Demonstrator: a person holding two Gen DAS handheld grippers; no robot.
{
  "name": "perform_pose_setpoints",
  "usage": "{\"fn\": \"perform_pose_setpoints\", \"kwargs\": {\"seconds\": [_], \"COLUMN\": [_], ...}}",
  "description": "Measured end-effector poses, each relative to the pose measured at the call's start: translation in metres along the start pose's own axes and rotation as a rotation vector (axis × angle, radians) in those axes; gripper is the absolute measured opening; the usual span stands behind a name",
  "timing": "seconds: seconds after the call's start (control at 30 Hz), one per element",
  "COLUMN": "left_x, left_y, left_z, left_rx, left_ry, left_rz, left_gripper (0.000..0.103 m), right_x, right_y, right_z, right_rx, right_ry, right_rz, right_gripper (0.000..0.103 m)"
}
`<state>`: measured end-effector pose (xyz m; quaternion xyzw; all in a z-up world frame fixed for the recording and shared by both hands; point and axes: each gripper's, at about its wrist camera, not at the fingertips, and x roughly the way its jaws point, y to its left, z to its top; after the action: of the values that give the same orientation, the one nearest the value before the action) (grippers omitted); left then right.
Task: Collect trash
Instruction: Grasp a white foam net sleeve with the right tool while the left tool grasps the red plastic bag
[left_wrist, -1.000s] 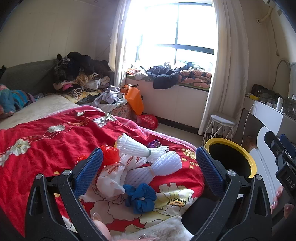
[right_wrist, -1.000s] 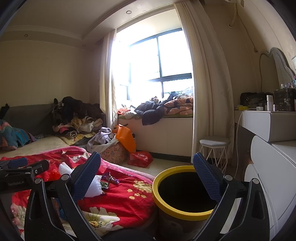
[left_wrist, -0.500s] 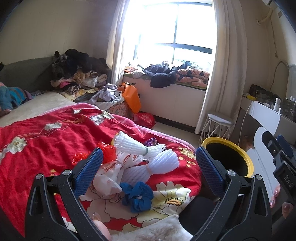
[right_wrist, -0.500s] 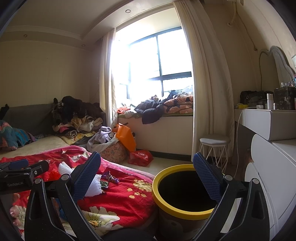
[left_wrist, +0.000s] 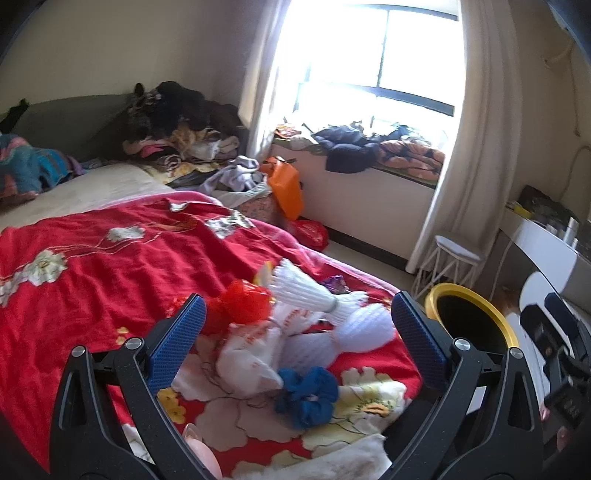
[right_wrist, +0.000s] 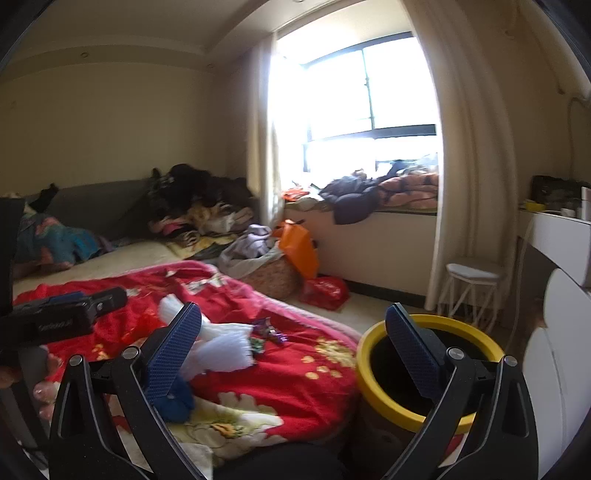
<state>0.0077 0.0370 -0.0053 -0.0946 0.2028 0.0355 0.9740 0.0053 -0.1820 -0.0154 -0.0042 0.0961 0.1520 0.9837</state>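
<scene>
Trash lies in a pile on the red flowered bedspread (left_wrist: 110, 266): white foam fruit nets (left_wrist: 306, 291), a white printed plastic bag (left_wrist: 255, 354), a red wrapper (left_wrist: 243, 302), a small purple wrapper (left_wrist: 334, 283) and a blue scrunchie (left_wrist: 308, 393). My left gripper (left_wrist: 297, 341) is open and empty, hovering over the pile. A yellow-rimmed bin (right_wrist: 428, 369) stands by the bed's corner; it also shows in the left wrist view (left_wrist: 469, 321). My right gripper (right_wrist: 295, 354) is open and empty, near the bin. The foam nets (right_wrist: 221, 347) show there too.
A white stool (right_wrist: 469, 284) stands by the curtain. White drawers (right_wrist: 557, 369) are at the right. A basket of clothes (right_wrist: 269, 273), an orange bag (right_wrist: 299, 247) and a red bag (right_wrist: 325, 291) sit on the floor below the window seat.
My left gripper has moved forward and closer to the trash pile. My right gripper has shifted a little left and nearer the bed. Both stay open.
</scene>
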Motion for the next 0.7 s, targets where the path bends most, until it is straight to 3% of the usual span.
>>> {"fn": "perform_pose_setpoints", "kwargs": {"seconds": [0.37, 0.57, 0.7], "left_x": [0.004, 0.015, 0.023], "left_y": [0.045, 0.075, 0.096], "left_z": [0.007, 0.011, 0.013], "left_rx": [-0.081, -0.126, -0.156], "left_ry": [0.001, 0.044, 0.068], "left_rz": [0.090, 0.107, 0.061], "left_gripper": [0.093, 0.093, 0.092], "right_x": [0.035, 0.063, 0.083], "right_y": [0.044, 0.064, 0.074], "right_z": [0.008, 0.010, 0.010], "right_rx": [-0.084, -0.137, -0.186], "right_ry": [0.072, 0.138, 0.185], "right_rz": [0.180, 0.272, 0.308], "right_gripper": [0.097, 0.097, 0.095]}}
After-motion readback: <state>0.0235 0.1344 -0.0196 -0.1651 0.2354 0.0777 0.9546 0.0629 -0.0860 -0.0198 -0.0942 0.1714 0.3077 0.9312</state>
